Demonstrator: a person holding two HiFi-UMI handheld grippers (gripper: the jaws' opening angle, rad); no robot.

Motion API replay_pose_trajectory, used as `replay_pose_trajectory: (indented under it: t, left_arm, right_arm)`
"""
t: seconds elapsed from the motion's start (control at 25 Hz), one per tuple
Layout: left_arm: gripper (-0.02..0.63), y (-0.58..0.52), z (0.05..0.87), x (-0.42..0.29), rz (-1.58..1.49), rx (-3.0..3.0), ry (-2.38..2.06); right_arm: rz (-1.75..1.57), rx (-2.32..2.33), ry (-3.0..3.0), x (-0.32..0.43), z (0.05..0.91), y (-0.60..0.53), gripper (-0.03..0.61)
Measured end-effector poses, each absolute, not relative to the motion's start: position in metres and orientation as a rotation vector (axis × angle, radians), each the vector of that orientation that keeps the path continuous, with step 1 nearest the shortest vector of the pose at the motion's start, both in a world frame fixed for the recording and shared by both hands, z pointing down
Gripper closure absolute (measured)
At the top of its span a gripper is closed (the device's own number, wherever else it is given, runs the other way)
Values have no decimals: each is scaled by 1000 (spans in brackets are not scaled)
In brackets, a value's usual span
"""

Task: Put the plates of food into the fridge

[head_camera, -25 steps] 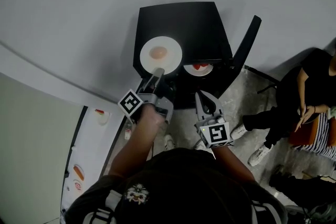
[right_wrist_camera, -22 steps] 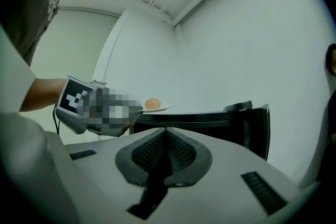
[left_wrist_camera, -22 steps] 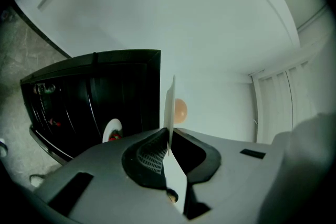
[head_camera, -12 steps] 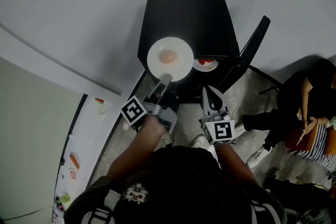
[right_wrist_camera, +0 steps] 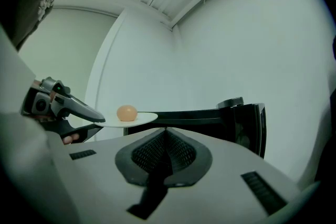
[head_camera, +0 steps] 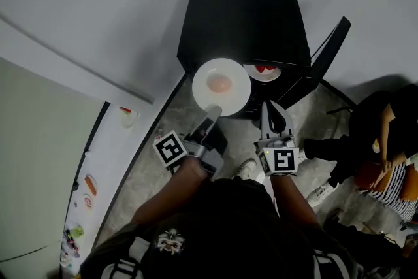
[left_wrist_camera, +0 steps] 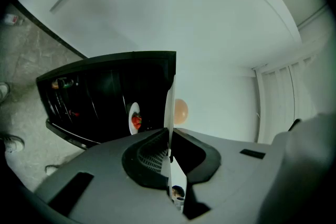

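My left gripper (head_camera: 214, 112) is shut on the rim of a white plate (head_camera: 221, 87) that carries a round peach-coloured piece of food (head_camera: 221, 83). The plate hangs level in front of the open black fridge (head_camera: 245, 16). In the left gripper view the plate (left_wrist_camera: 169, 105) shows edge-on between the jaws (left_wrist_camera: 169, 136). Inside the fridge sits a second plate with red food (head_camera: 264, 70), also visible in the left gripper view (left_wrist_camera: 134, 118). My right gripper (head_camera: 271, 109) is shut and holds nothing, just right of the held plate (right_wrist_camera: 131, 119).
The fridge door (head_camera: 328, 54) stands open to the right. A white counter (head_camera: 104, 160) at the left carries small plates of food (head_camera: 125, 115). A person (head_camera: 385, 134) sits at the right. A shoe (head_camera: 245, 170) is on the floor below the grippers.
My left gripper has carried the plate down and to the right across the fridge's front, nearer the plate with red food. The right gripper has kept its place.
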State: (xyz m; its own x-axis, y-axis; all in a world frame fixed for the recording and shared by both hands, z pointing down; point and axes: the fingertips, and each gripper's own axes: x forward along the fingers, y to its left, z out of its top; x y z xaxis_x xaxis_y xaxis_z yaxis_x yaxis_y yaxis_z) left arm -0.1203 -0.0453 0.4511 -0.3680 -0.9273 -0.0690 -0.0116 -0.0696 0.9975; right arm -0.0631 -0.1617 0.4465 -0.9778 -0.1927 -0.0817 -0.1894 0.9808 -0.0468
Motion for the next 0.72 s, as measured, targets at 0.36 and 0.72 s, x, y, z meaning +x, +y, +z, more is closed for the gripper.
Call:
replay_pose_trajectory:
  t: [0.36,0.72]
  left_arm:
    - [578,-33,492,-116,-1483,1004,-1485]
    - [578,-38,531,-126,-1422,982,-1491]
  right_arm:
    - [-26,-279,3089,-63,467,-159,554]
    - [-50,-305,3085,-65,464,-153,552]
